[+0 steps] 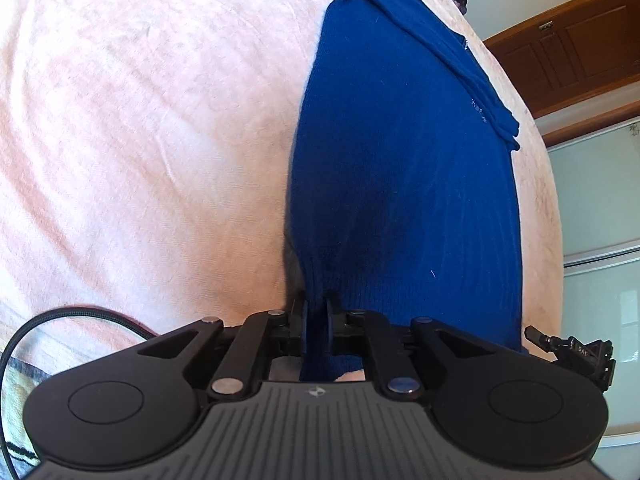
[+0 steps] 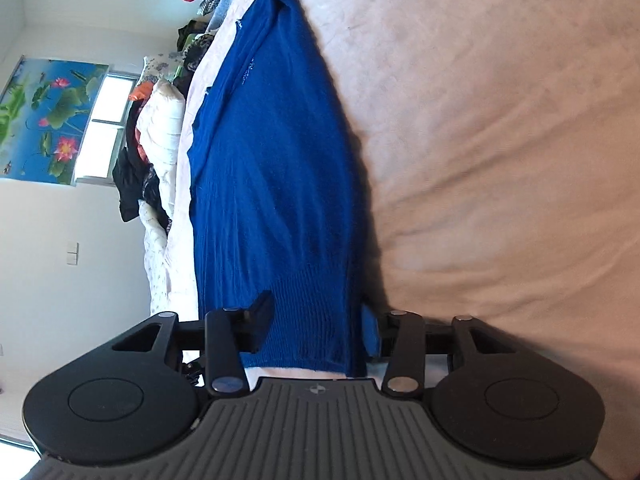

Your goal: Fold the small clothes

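A blue knit sweater [image 1: 400,160] lies stretched lengthwise over a pink bed cover [image 1: 140,120], a sleeve folded along its far edge. My left gripper [image 1: 316,308] is shut on the ribbed hem at one corner, and the fabric bunches up between the pads. In the right wrist view, rolled on its side, the same sweater [image 2: 272,160] runs away from me above the bed cover [image 2: 500,120]. My right gripper [image 2: 316,312] stands open. Its fingers are wide apart on either side of the ribbed hem, and the cloth runs through the gap between them.
A heap of mixed clothes [image 2: 160,140] lies along the bed's far side, below a lotus picture [image 2: 48,120] and a window [image 2: 108,120]. A wooden door [image 1: 568,48] and pale glass panels [image 1: 600,200] stand beyond the bed. A black cable [image 1: 60,316] loops by my left gripper.
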`<state>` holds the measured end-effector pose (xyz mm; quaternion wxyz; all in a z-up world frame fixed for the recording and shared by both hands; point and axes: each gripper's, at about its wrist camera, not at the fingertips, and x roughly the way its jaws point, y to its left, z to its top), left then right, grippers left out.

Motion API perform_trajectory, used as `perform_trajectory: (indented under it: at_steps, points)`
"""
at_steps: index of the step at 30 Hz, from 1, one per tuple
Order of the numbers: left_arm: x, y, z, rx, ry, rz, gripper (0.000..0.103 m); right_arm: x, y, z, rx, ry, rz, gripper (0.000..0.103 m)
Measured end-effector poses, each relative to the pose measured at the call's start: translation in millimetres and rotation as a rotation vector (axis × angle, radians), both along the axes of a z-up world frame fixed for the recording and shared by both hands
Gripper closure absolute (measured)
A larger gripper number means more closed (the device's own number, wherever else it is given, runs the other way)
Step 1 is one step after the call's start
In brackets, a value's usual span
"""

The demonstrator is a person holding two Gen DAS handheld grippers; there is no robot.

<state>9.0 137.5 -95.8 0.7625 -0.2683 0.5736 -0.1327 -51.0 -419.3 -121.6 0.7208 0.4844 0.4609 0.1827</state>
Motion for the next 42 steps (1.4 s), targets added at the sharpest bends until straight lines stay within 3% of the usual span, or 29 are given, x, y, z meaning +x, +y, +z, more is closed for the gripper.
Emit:
perform_trajectory:
  at_steps: [2, 3, 7, 10, 20, 22, 28, 33, 36, 39, 41, 42]
  points:
    - [0.7, -6.8, 3.8, 0.041, 0.001, -0.002, 0.094, 3.0, 6.6, -2.2, -0.056, 0.005, 0.014, 0.091]
    - [0.2, -10.7, 6.2, 0.069, -0.006, -0.010, 0.094, 3.4, 9.5, -2.8, -0.082, 0.003, 0.034, 0.097]
    - [-8.6, -30.5, 19.5, 0.236, -0.063, -0.066, 0.094, 1.2, 6.6, 12.9, -0.176, -0.035, 0.056, 0.097]
    - [-13.7, -34.8, 18.9, 0.274, -0.085, -0.088, 0.095, 2.2, 4.7, 9.3, -0.182, -0.020, 0.068, 0.098]
    - [-22.8, -27.7, 19.5, 0.280, -0.111, -0.087, 0.095, -2.2, 5.9, 5.2, -0.148, -0.018, 0.051, 0.098]
    - [-22.8, -24.6, 18.9, 0.235, -0.115, -0.090, 0.094, -2.9, 4.4, 2.7, -0.142, -0.009, 0.043, 0.091]
    - [-22.2, 8.4, 4.3, 0.017, -0.066, 0.022, 0.094, -5.7, -3.4, -7.8, -0.062, 0.020, 0.003, 0.092]
    - [-19.4, 6.2, 2.3, -0.025, -0.068, 0.033, 0.094, -9.7, -7.4, -13.6, -0.004, 0.030, -0.026, 0.087]
    - [-14.8, 2.6, 5.4, -0.022, -0.081, 0.028, 0.093, -12.9, -8.9, -13.5, 0.038, 0.020, -0.035, 0.071]
    - [-11.0, 0.8, 6.5, 0.000, -0.078, 0.020, 0.082, -12.7, -9.7, -9.4, 0.042, -0.005, -0.029, 0.061]
    - [-12.3, 3.7, 7.5, -0.027, -0.086, 0.019, 0.066, -11.5, -8.4, -7.5, 0.032, -0.011, -0.018, 0.059]
    - [-13.4, 4.9, 7.8, -0.040, -0.095, 0.023, 0.051, -10.3, -7.9, -6.7, 0.032, -0.011, -0.016, 0.058]
